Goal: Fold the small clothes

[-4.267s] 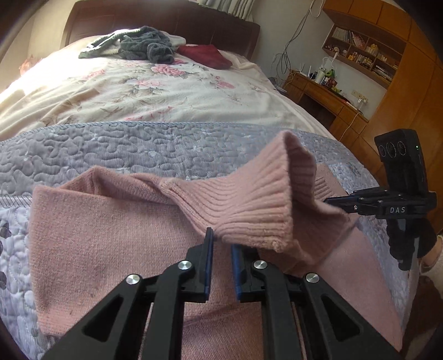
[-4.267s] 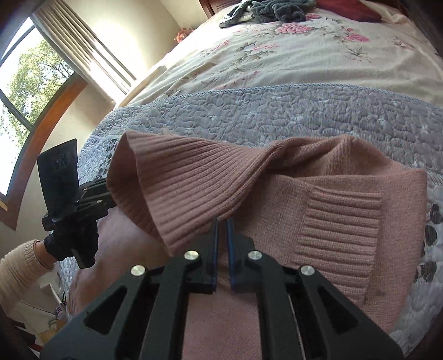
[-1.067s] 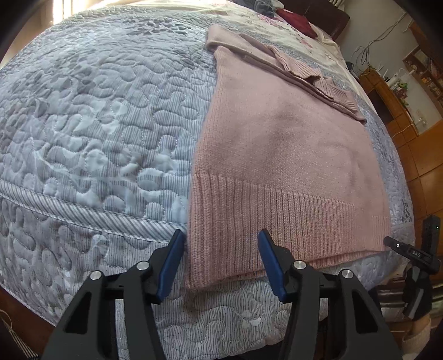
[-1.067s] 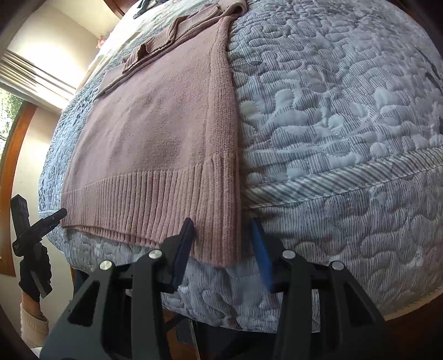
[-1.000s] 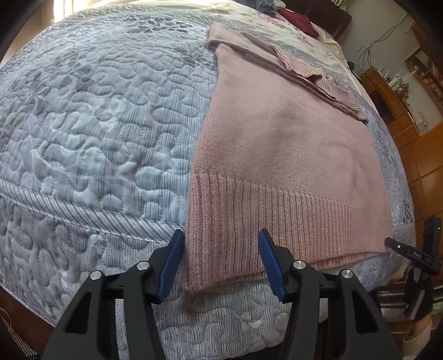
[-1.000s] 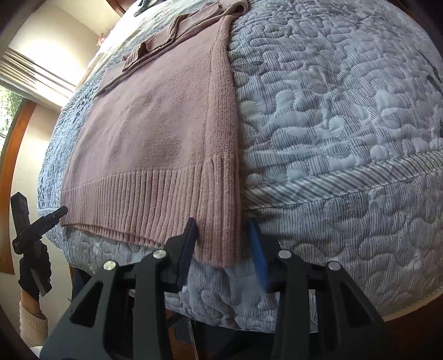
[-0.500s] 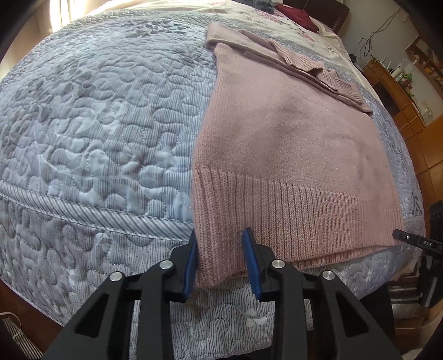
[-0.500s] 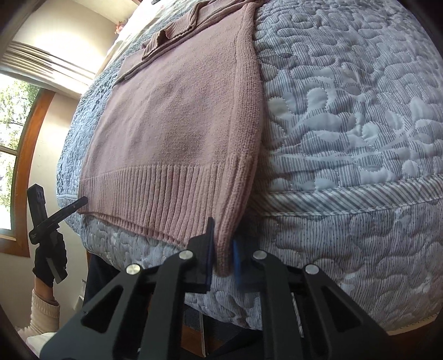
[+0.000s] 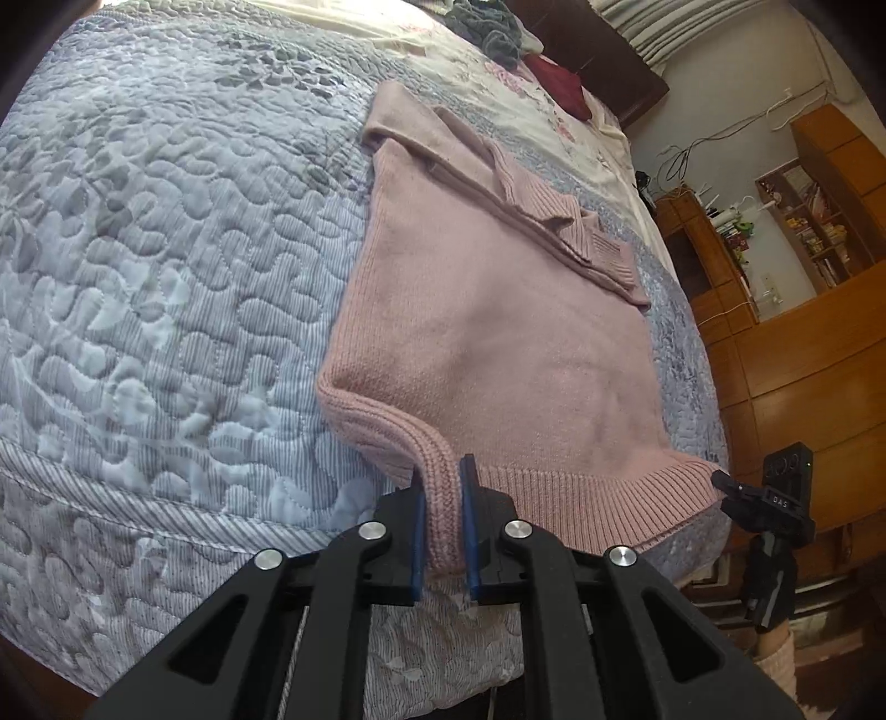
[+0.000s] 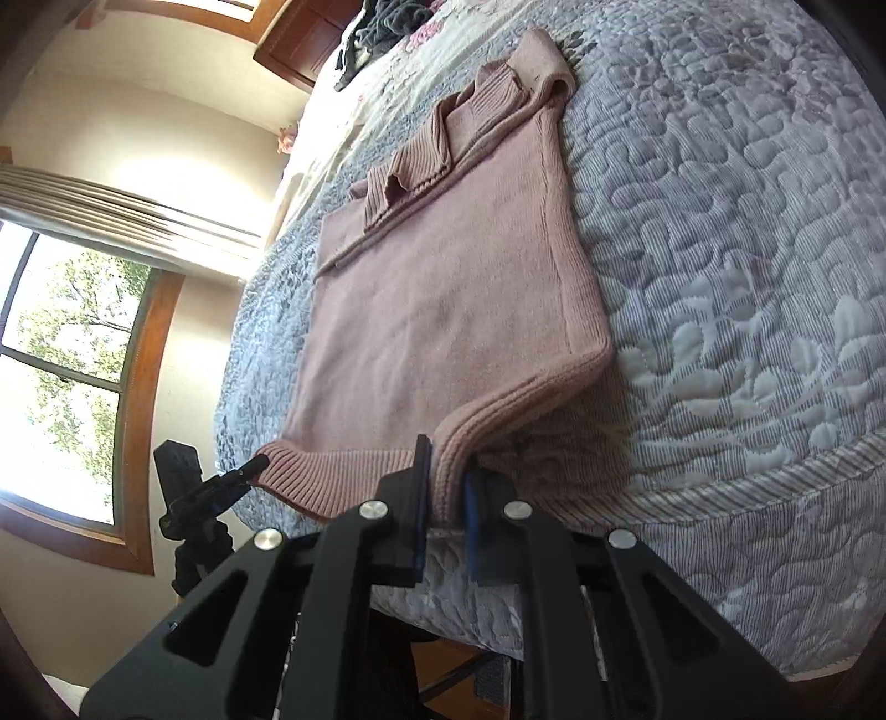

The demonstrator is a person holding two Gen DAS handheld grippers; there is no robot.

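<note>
Already the pink knit sweater [image 9: 487, 332] lies flat on the grey quilted bedspread [image 9: 166, 232], its sleeves folded across the chest at the far end, well ahead of both grippers. Its ribbed hem [image 9: 554, 498] sits nearest, at the edge of the bed, and is raised at both corners.

Seen from its own camera, the left gripper [image 9: 441, 531] is clenched on the hem's left corner, the ribbing pinched upright between the blue pads [image 9: 419, 545]. Across the hem to its right, the right gripper [image 10: 443, 498] is likewise clamped on the other corner, with the knit rising out of its closed jaws. Each gripper appears small at the edge of the other's view, at the opposite end of the hem.

Holding both corners probably keeps the hem taut and level, so the lower half can be carried forward over the folded sleeves in one even fold. The next move likely calls for lifting both corners together; uneven height could skew the fold.

Beyond the sweater, further up the bed, lie a floral cover [image 9: 554, 99], a grey bundle of clothes [image 9: 487, 27] and a dark red garment [image 9: 559, 88].
</note>
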